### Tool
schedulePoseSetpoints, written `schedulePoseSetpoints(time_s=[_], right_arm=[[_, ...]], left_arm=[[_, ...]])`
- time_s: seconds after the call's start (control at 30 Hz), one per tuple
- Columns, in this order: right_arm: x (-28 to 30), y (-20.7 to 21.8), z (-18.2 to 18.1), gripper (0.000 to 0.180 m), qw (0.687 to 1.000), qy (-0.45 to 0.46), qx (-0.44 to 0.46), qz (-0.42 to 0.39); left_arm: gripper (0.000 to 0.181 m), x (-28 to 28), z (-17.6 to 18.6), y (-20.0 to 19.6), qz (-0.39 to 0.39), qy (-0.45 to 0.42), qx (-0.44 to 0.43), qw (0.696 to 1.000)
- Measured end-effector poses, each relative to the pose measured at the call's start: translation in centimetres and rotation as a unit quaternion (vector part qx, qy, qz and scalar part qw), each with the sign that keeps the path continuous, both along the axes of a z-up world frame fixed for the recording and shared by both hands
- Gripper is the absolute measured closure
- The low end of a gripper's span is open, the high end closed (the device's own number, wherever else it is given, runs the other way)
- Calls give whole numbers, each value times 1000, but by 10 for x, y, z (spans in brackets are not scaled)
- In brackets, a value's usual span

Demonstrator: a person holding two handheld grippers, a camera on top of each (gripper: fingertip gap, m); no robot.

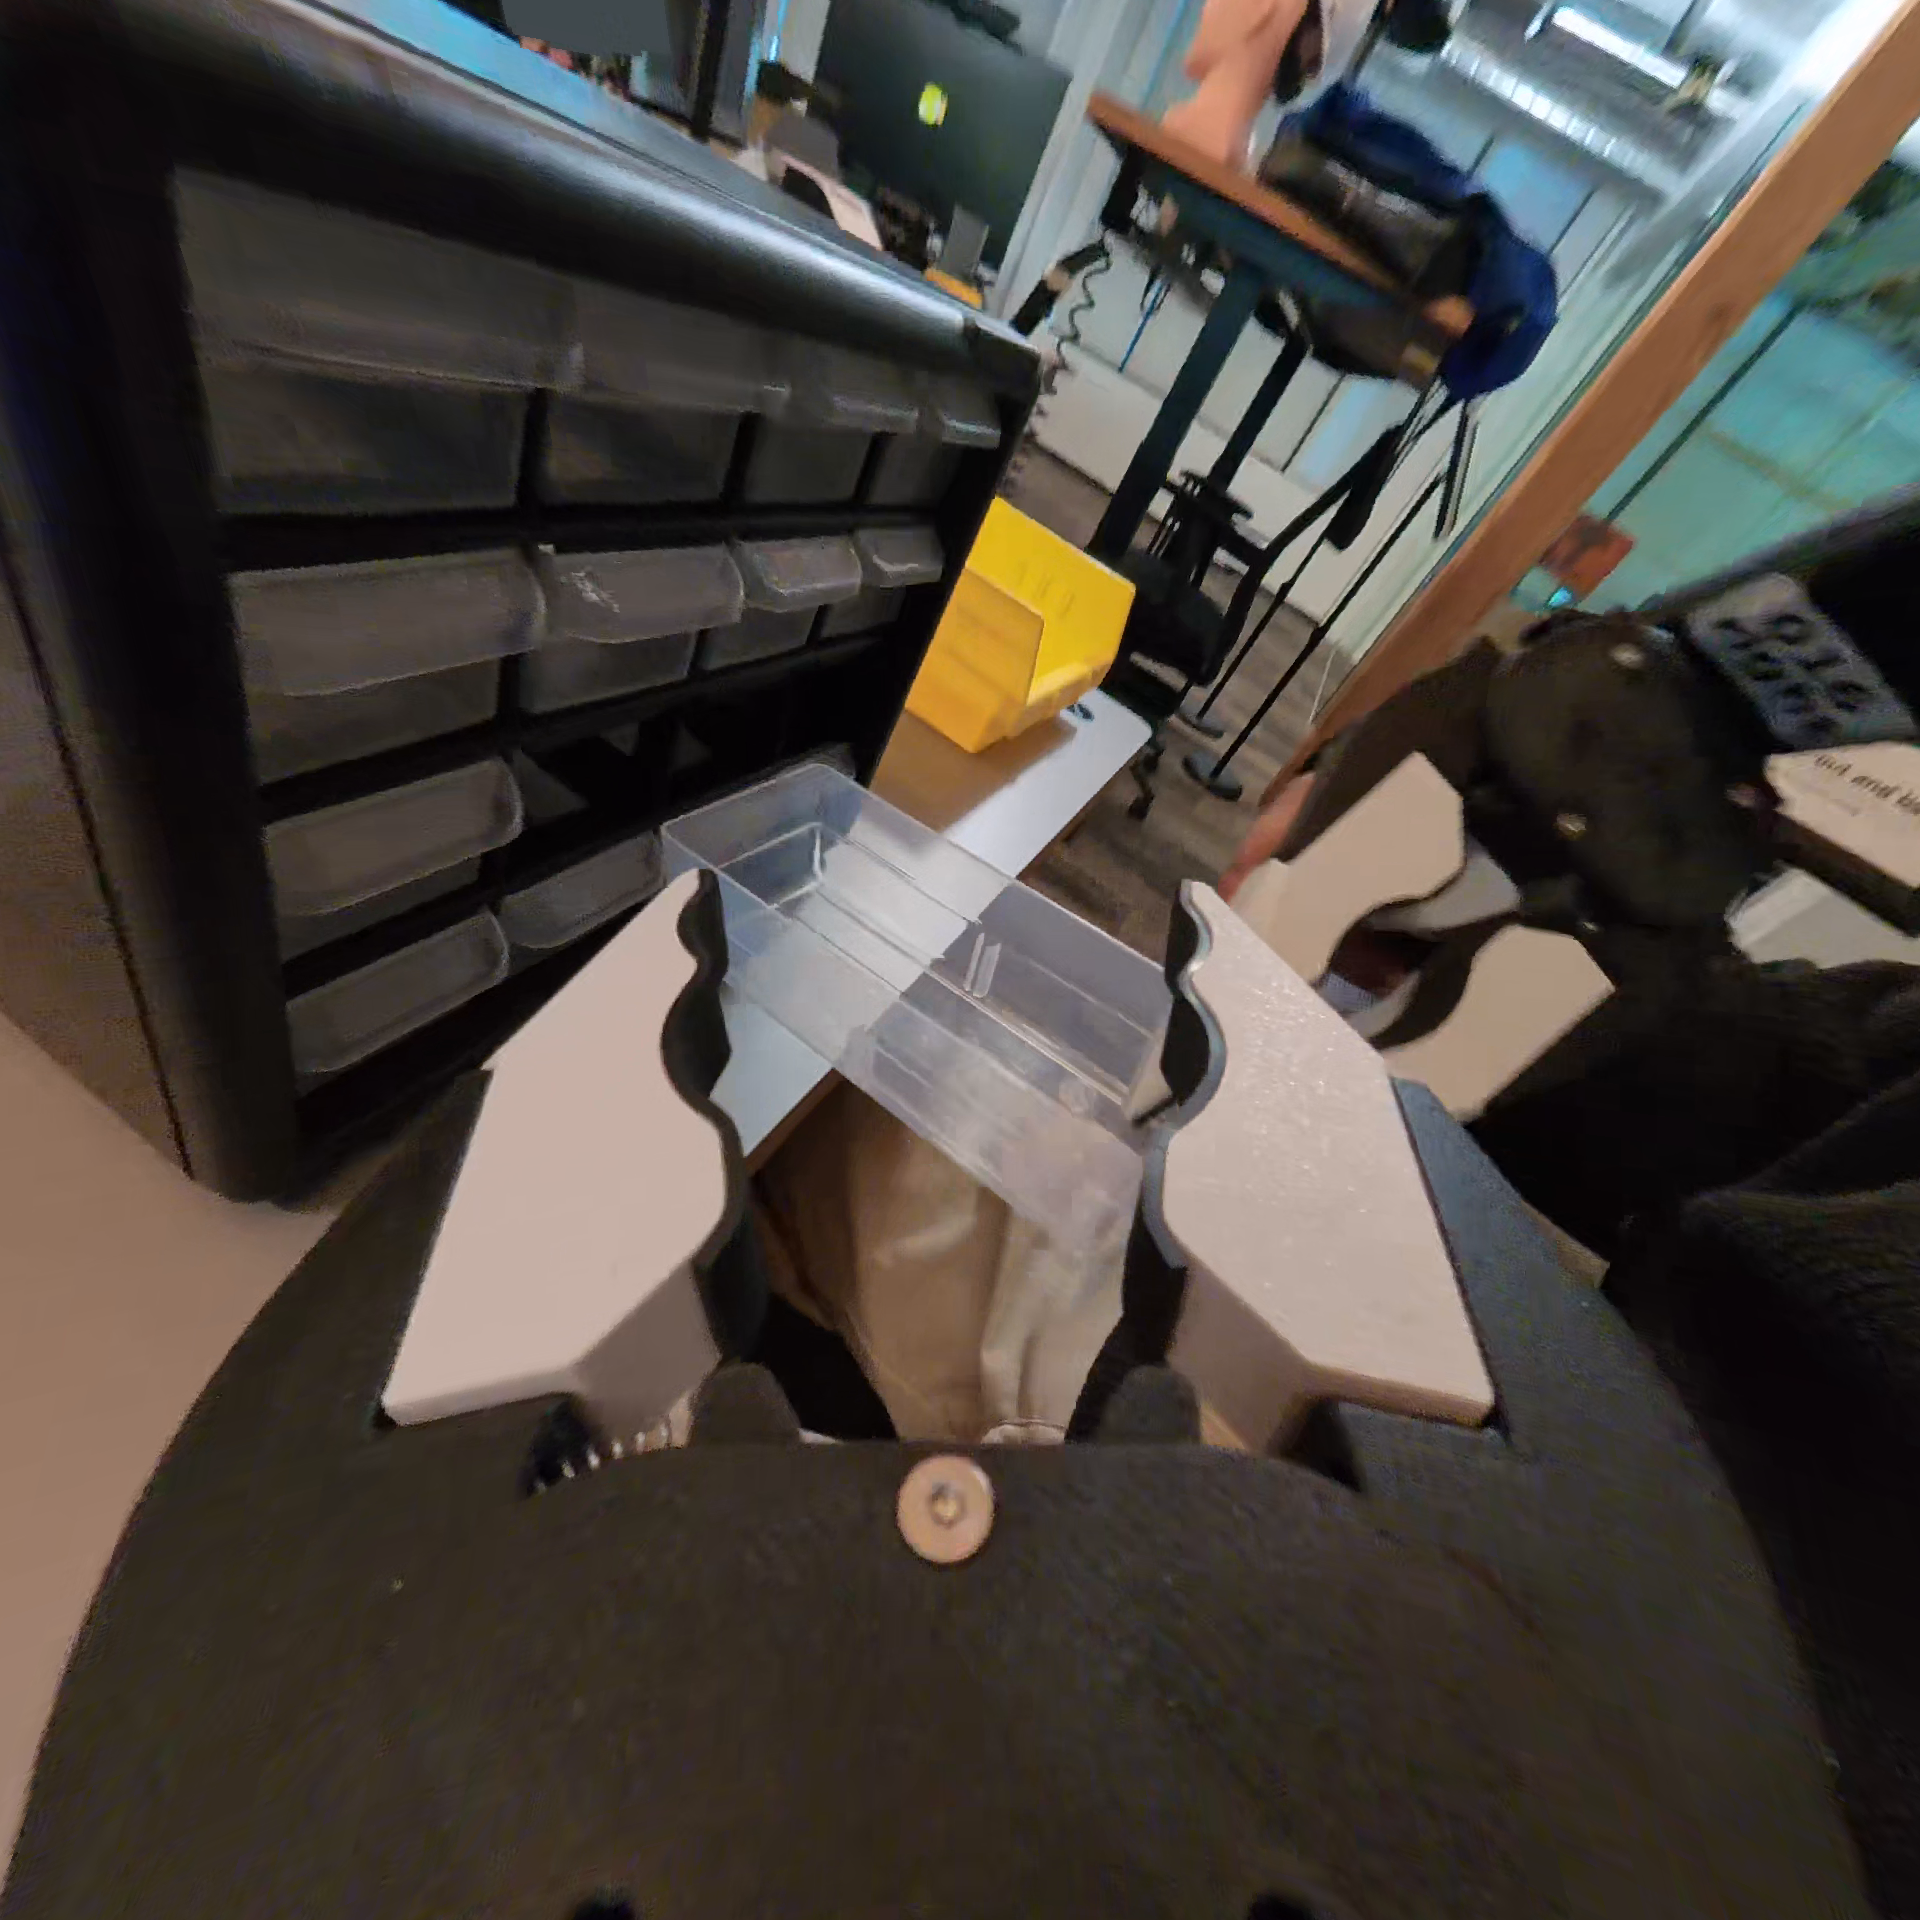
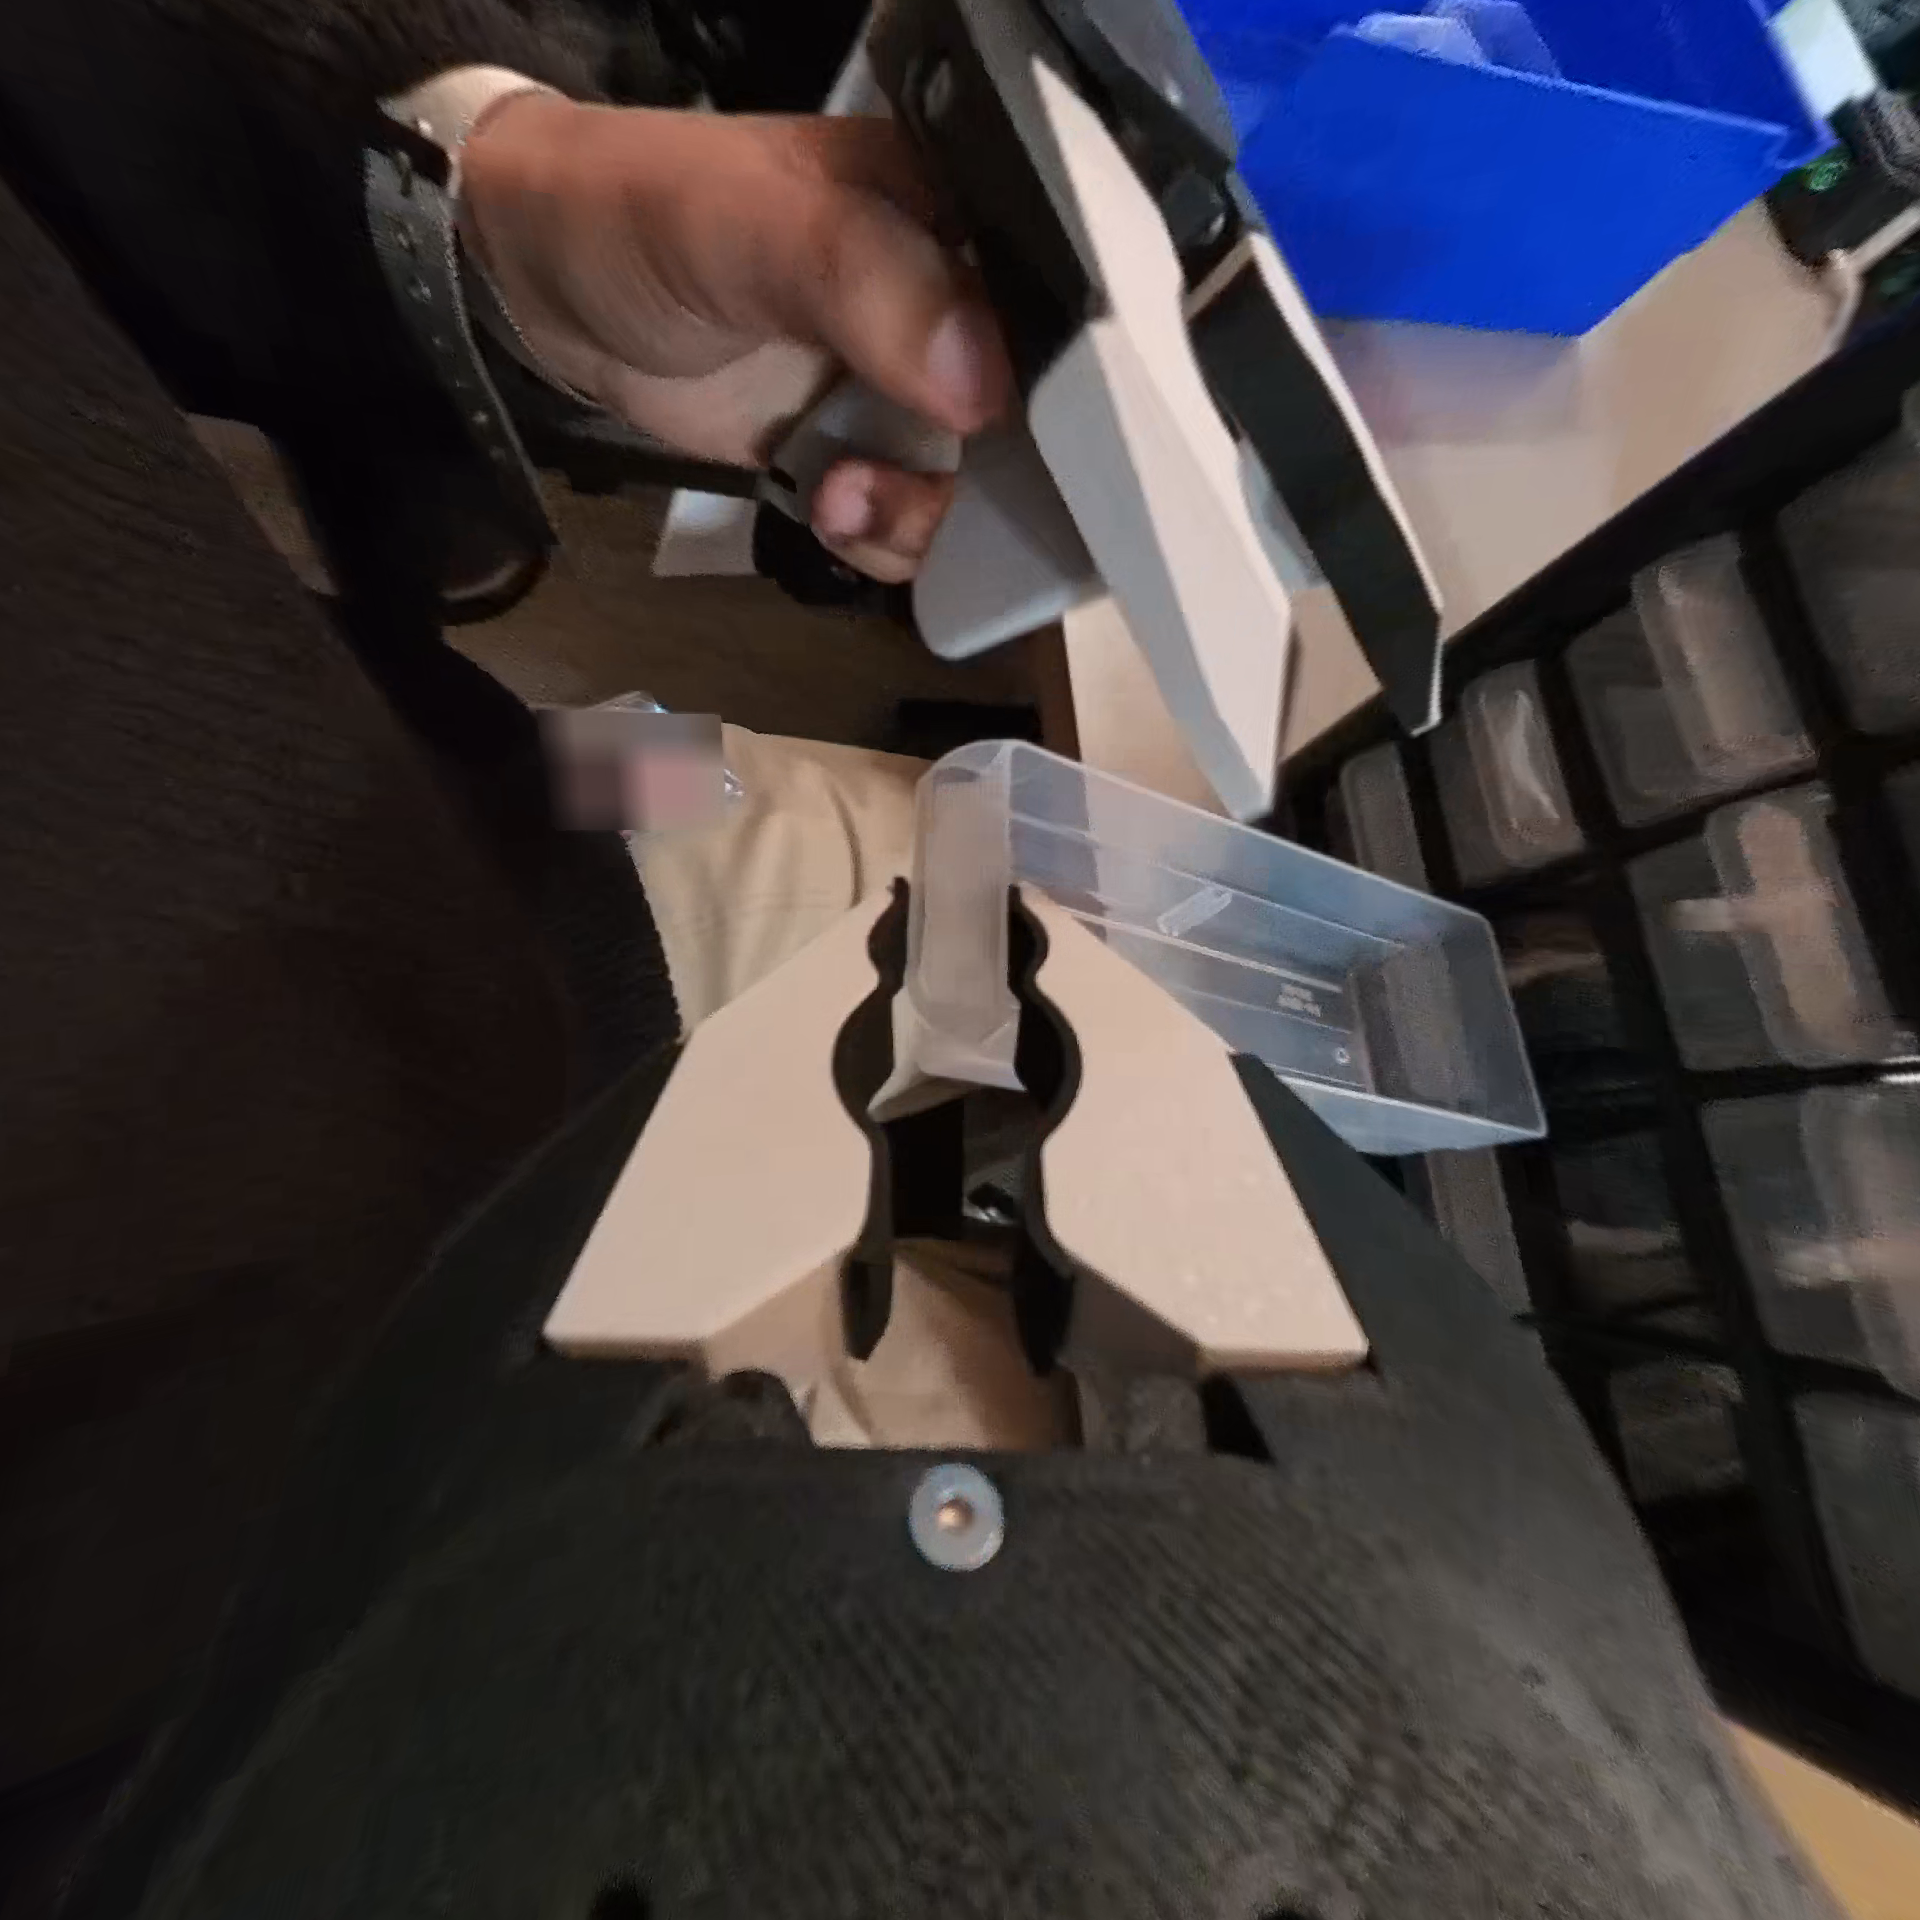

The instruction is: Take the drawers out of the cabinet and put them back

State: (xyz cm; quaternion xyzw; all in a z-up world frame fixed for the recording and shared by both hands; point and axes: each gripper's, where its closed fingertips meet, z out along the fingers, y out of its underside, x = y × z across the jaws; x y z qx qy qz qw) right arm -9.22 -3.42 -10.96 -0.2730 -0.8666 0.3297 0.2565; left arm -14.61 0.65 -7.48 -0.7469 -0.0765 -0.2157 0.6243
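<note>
Right wrist view — item: one clear plastic drawer (image 2: 1247, 956), empty, out of the cabinet (image 2: 1714, 935) and held in the air just in front of its drawer fronts. The right gripper (image 2: 961, 997) has its jaws closed on the drawer's front pull tab; the body hangs off to the side, tilted, open top facing the camera.

Left wrist view — same drawer (image 1: 935, 966), seen lengthwise between the jaws of the left gripper (image 1: 940, 997), which stand apart. One side looks close to the drawer wall, but whether it touches cannot be told. Empty slots show in the cabinet's (image 1: 468, 582) lower rows.

Handling, as judged: light, thin-walled, stiff but brittle, and slick. The tab is the firm hold; a squeeze across the side walls would likely flex or crack them. Held by the tab alone, it may swing.

Hard to make out: motion blur softens the cabinet fronts in both views; the drawer's transparency confuses its edges; which slot it belongs to is not shown. A hand (image 2: 727, 270) holds the left gripper; the counter (image 1: 104, 1299) is mostly hidden.
</note>
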Motion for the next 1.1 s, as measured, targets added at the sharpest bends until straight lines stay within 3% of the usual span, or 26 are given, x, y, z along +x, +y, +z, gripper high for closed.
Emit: schedulePoseSetpoints(time_s=[0.17,0.53,0.83,1.1], right_arm=[[-6,11,9,163,995,-13,-83,58],[-31,31,9,163,990,15,-131,52],[-27,32,-1,163,995,36,-35,81],[-42,42,-12,163,994,67,-15,80]], left_arm=[[94,-10,-1,-4,-2,-23,29,999],[96,-15,-17,-3,-8,-10,17,1000],[97,-19,-25,0,-8,-30,11,999],[98,-21,-27,1,-3,-28,9,1000]])
